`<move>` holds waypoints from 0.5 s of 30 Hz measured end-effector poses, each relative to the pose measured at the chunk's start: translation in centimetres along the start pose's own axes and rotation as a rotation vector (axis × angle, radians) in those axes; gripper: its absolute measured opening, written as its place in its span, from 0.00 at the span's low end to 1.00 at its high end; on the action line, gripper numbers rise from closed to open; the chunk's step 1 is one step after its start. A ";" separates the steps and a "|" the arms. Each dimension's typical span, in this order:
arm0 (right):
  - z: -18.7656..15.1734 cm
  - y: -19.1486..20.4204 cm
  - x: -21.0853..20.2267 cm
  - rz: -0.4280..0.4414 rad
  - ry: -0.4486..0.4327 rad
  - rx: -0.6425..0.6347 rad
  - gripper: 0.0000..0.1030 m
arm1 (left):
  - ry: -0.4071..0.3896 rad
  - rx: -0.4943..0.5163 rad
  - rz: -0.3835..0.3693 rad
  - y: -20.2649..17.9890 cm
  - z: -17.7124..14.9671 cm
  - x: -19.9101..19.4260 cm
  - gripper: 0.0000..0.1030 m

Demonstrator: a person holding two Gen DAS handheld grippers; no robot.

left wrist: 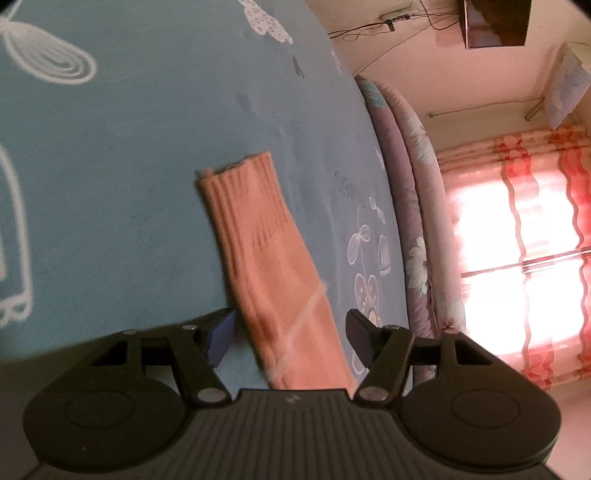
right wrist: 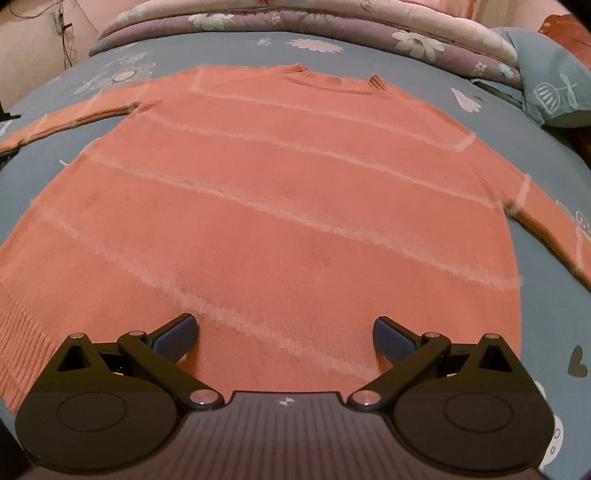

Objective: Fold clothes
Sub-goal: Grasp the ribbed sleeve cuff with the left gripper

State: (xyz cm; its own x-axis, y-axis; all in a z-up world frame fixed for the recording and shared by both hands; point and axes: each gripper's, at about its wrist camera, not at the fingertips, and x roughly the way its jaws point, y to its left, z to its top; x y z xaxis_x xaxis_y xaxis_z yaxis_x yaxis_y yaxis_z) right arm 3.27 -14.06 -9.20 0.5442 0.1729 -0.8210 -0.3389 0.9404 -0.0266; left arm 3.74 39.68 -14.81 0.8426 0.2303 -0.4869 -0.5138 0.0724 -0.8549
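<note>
An orange knit sweater (right wrist: 280,206) with pale stripes lies flat on the blue bed sheet (right wrist: 554,302), neckline at the far side, hem toward me, both sleeves spread outward. My right gripper (right wrist: 286,338) hovers open over the lower body of the sweater, nothing between its fingers. In the left wrist view one sweater sleeve (left wrist: 269,258) stretches away with its ribbed cuff (left wrist: 240,177) at the far end. My left gripper (left wrist: 290,336) is open, its fingers on either side of the sleeve, near its wider part.
A folded floral quilt (right wrist: 332,26) lies along the far edge of the bed, also seen as the quilt (left wrist: 417,221) in the left view. A blue pillow (right wrist: 546,92) sits at the back right. Red-patterned curtains (left wrist: 524,251) cover a bright window beyond the bed.
</note>
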 end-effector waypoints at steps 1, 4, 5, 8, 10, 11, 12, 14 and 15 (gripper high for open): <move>0.1 0.1 0.1 -0.002 0.000 -0.003 1.00 | -0.006 0.004 0.002 -0.1 0.0 0.1 0.63; 0.4 0.2 0.2 -0.004 0.002 -0.009 1.00 | -0.021 0.018 0.010 -0.6 0.1 0.5 0.63; 0.4 0.2 0.2 -0.004 0.002 -0.012 1.00 | -0.028 0.021 0.013 -0.7 0.1 0.5 0.63; 0.4 0.2 0.2 -0.003 0.004 -0.014 1.00 | -0.052 0.029 0.012 -0.9 0.2 0.9 0.63; 0.4 0.1 0.2 -0.001 0.005 -0.015 1.00 | -0.065 0.043 0.021 -1.2 0.3 1.3 0.63; 0.4 0.0 0.2 0.001 0.004 -0.014 1.00 | -0.071 0.058 0.028 -1.4 0.2 1.4 0.63; 0.4 0.0 0.2 0.003 0.004 -0.012 1.00 | -0.078 0.080 0.036 -1.7 0.0 1.5 0.63; 0.3 -0.1 0.2 0.008 0.003 -0.009 1.00 | -0.090 0.125 0.052 -2.1 -0.4 1.6 0.59; 0.4 -0.2 0.3 0.011 0.003 -0.008 1.00 | -0.096 0.144 0.057 -2.3 -0.5 1.6 0.58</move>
State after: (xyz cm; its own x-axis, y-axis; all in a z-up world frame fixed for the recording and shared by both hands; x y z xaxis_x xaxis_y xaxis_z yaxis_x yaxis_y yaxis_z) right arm 3.73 -14.05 -9.21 0.5378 0.1819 -0.8232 -0.3509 0.9361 -0.0223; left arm 6.35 39.35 -13.75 0.7955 0.3287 -0.5090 -0.5842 0.1935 -0.7882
